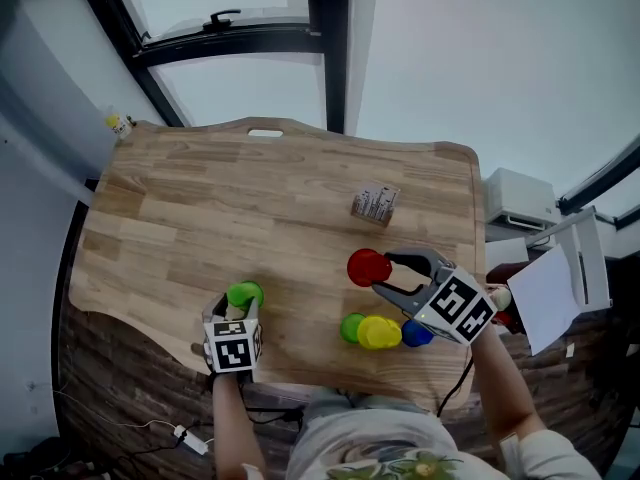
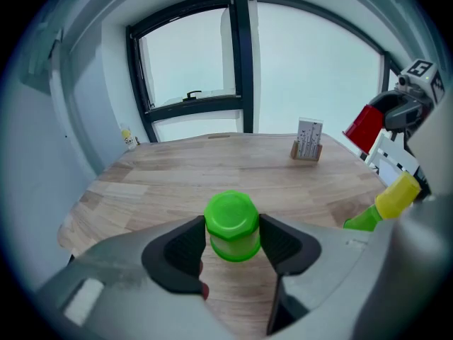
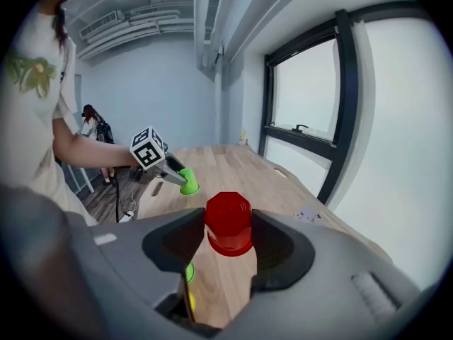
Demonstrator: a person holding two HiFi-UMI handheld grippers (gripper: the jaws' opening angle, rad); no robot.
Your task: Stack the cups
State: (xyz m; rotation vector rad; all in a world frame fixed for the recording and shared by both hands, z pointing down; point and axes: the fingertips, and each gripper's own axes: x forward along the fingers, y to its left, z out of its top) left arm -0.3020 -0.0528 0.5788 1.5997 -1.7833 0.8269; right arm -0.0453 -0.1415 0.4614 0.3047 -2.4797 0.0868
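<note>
One broad wooden table (image 1: 250,188) fills the scene. Over its near left part, the left gripper (image 2: 232,227) is clamped on an upturned green cup (image 1: 245,294), with the pads pressing both sides. Further right, the right gripper (image 3: 228,222) grips a red cup (image 1: 368,266), base up and clear of the wood. Beside it, at the near edge, a yellow cup (image 1: 379,332) sits between a second green cup (image 1: 351,327) and a blue cup (image 1: 415,334), packed close together. A small printed block (image 1: 375,204) stands apart, farther back.
</note>
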